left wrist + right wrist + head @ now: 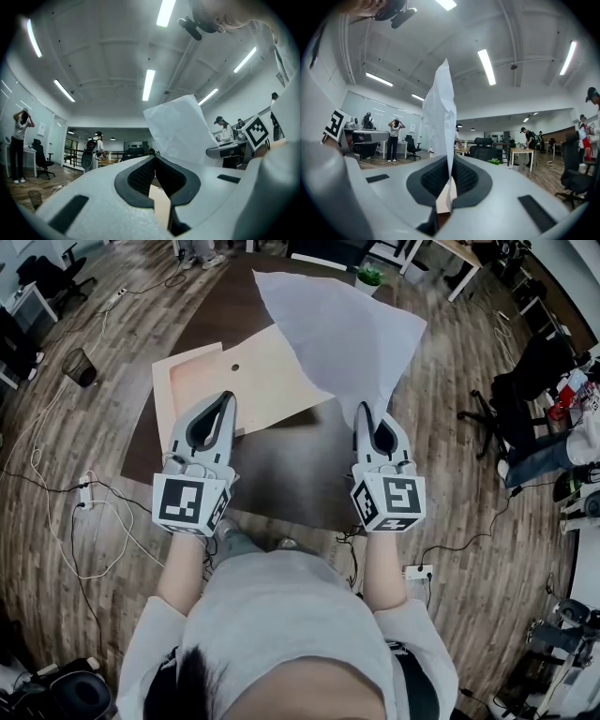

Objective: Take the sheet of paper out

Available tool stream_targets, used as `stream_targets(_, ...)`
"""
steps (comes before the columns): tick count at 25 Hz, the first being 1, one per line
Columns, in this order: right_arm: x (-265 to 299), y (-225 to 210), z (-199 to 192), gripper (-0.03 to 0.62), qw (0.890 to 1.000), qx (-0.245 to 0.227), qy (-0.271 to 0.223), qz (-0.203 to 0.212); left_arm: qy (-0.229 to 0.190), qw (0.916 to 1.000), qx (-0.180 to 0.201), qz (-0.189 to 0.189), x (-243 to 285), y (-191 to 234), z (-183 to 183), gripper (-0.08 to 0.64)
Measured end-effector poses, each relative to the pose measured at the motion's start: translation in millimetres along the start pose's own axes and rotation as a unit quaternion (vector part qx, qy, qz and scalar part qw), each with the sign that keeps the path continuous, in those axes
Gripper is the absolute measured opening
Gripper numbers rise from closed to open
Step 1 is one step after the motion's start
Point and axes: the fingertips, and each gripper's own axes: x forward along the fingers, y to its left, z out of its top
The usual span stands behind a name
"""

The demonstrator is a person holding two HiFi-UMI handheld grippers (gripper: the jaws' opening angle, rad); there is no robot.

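A tan envelope (239, 381) lies flat on the dark table (291, 474). My left gripper (226, 397) is shut on the envelope's near edge; in the left gripper view a tan strip of the envelope (161, 206) shows between the closed jaws of that gripper (154, 157). The white sheet of paper (342, 334) stands lifted above the table, outside the envelope and slightly creased. My right gripper (364, 411) is shut on its lower corner. Seen in the right gripper view, the sheet (440, 112) rises edge-on out of that gripper (451, 158).
A small potted plant (369, 277) stands at the table's far edge. A waste bin (80, 367) and cables lie on the wooden floor at left, a power strip (417, 571) near my feet, office chairs (520, 381) at right. People stand about the room.
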Motion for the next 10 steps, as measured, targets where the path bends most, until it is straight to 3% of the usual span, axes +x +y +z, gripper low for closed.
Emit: stream_targets(10,4.9,-2.5,2.7,0.014,1.0,0.003,-0.003,0.001,0.002,1.0,0.0,0.004,3.2,2.0,-0.3,0.009)
